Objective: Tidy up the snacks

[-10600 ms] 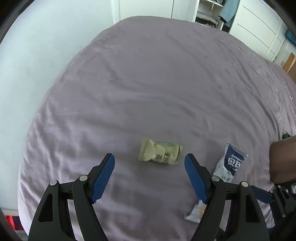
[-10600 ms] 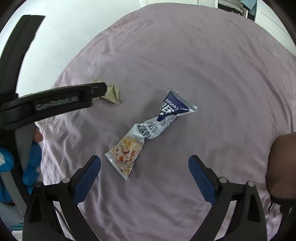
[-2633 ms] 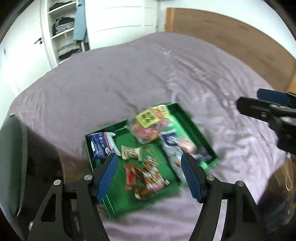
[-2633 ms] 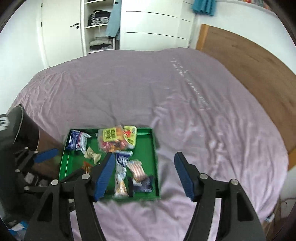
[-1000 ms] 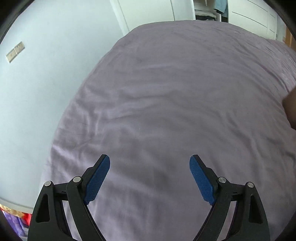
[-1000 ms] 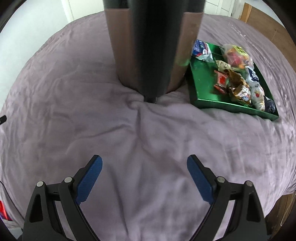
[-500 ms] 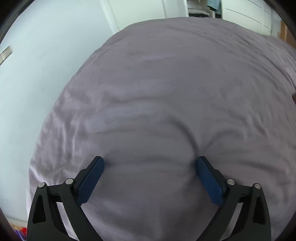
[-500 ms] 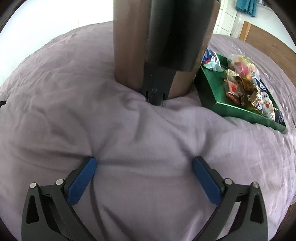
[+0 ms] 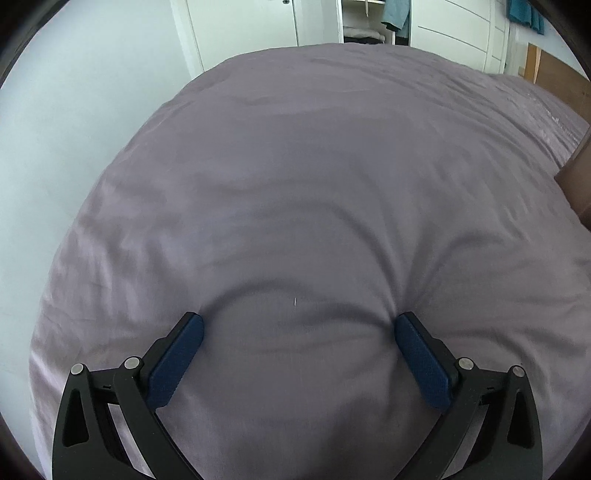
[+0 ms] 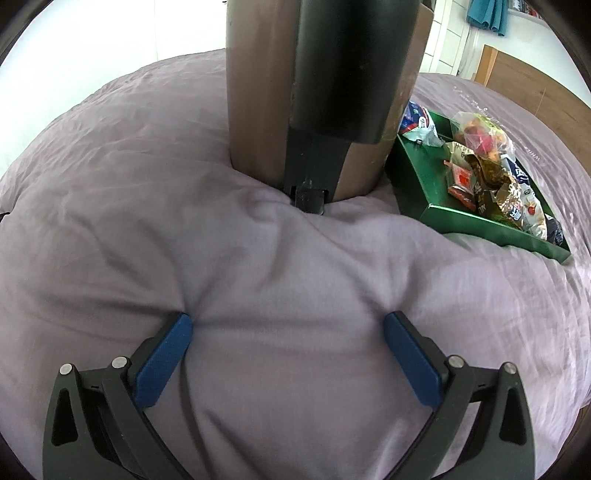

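Observation:
A green tray (image 10: pixel 480 226) lies on the purple bedcover (image 10: pixel 258 258) at the upper right of the right wrist view. It holds several snack packets (image 10: pixel 495 192), among them a blue and white one (image 10: pixel 417 125) and a clear bag of coloured sweets (image 10: pixel 480 136). My right gripper (image 10: pixel 288 318) stands open, both blue fingertips pressed into the cover with only cloth between them. My left gripper (image 9: pixel 299 320) is open just as wide, its tips denting the bedcover (image 9: pixel 314 184). No snack shows in the left wrist view.
A person's arm (image 10: pixel 258 110) with the black body of the other tool (image 10: pixel 343 74) rises straight ahead of the right gripper, beside the tray. Wardrobes (image 9: pixel 443 26) stand beyond the bed, a pale wall (image 9: pixel 74 110) at the left, and a wooden headboard (image 10: pixel 524 81) at the far right.
Both grippers have come down onto the bedcover and now dent it with their tips. The left jaws have spread wider. The tray and snacks have not moved.

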A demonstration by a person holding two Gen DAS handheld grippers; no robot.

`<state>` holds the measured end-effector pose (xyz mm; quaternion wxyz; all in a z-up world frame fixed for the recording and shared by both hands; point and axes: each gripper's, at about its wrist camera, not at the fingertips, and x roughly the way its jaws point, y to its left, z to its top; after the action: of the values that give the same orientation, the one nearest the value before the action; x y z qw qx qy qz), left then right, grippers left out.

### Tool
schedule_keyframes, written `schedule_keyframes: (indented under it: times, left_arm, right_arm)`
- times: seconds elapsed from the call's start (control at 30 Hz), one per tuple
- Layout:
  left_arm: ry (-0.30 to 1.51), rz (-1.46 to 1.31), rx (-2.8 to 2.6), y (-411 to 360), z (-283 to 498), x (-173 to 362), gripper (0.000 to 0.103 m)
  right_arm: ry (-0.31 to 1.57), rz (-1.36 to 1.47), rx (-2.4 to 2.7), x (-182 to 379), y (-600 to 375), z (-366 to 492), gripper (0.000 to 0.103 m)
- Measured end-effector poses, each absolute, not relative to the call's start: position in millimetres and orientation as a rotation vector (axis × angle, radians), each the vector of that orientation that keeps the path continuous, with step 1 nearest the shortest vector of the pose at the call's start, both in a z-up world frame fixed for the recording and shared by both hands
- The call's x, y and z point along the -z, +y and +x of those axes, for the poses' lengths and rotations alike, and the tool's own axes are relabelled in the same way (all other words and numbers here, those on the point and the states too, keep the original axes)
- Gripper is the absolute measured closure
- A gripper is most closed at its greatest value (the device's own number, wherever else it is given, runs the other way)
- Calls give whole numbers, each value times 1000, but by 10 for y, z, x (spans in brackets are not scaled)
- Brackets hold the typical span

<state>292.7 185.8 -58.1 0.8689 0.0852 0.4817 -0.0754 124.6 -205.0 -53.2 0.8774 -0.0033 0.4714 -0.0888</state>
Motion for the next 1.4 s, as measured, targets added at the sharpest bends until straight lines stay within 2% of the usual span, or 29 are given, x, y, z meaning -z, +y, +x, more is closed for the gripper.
schedule_keyframes:
  times: [1.4]
  left_arm:
    - [985,138,157,1927,2862,590,1]
  right_arm:
    - [928,-5,186,542,-2013,1165,0]
